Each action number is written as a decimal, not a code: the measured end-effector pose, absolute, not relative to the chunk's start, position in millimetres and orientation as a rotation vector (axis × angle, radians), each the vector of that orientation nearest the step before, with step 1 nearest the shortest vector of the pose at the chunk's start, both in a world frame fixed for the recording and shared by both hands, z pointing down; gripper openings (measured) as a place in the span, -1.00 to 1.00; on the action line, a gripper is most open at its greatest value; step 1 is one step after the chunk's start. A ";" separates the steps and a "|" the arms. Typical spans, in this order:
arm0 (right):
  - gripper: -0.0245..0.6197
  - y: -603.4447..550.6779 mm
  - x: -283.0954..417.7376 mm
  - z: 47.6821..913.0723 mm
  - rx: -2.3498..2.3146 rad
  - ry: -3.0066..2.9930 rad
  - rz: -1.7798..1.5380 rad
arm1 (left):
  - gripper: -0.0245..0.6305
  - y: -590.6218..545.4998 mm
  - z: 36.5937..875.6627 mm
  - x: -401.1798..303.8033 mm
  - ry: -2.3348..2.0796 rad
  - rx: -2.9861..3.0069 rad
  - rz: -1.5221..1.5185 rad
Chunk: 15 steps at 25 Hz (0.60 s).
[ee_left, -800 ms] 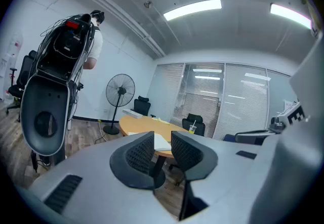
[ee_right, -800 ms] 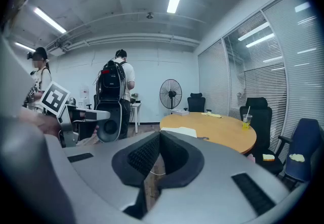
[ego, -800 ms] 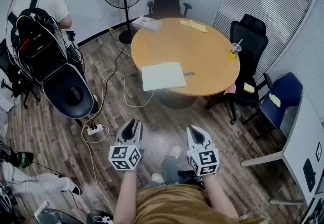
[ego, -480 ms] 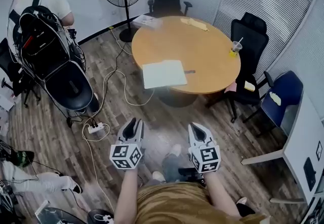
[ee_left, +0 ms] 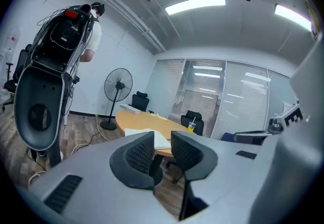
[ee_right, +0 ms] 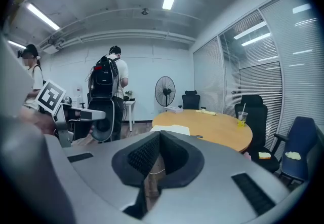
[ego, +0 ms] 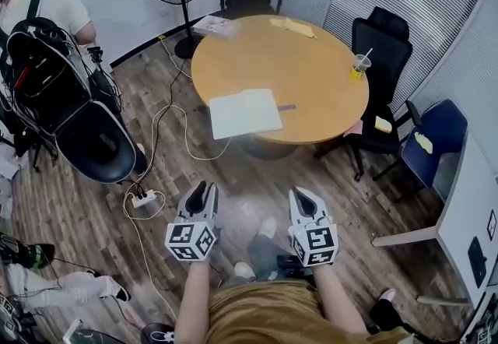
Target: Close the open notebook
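Notebook [ego: 245,113] open at round surface's [ego: 311,62] near edge; wood floor [ego: 257,183] below; left gripper [ego: 201,194] jaws apart, right gripper's [ego: 303,201] seemingly together.

No legible text, brand or number. Near: only coded black-and-white square markers [ego: 191,241] on left gripper [ego: 204,193] and right gripper [ego: 302,198].

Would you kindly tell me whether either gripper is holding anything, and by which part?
Nothing is held. The left gripper is open and empty, the right gripper shut on nothing; the notebook lies apart on the table.
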State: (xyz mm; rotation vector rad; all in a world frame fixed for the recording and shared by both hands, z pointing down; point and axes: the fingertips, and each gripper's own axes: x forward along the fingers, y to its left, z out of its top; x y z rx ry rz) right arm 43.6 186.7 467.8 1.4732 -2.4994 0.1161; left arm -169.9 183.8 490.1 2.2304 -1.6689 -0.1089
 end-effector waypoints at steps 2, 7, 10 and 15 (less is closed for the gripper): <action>-0.89 166.2 52.0 469.9 1.498 -2.488 0.113 | -0.57 162.0 496.9 -164.5 -1.652 2.231 -0.093; -0.89 93.3 71.2 471.3 1.560 -2.479 0.175 | -0.57 87.0 496.6 -153.3 -1.638 2.254 -0.034; -0.89 46.4 71.9 464.4 1.541 -2.503 0.178 | -0.57 39.4 486.8 -156.7 -1.672 2.238 -0.027; -0.89 -17.3 81.1 447.5 1.521 -2.542 0.177 | -0.57 -18.7 473.1 -153.8 -1.722 2.221 -0.007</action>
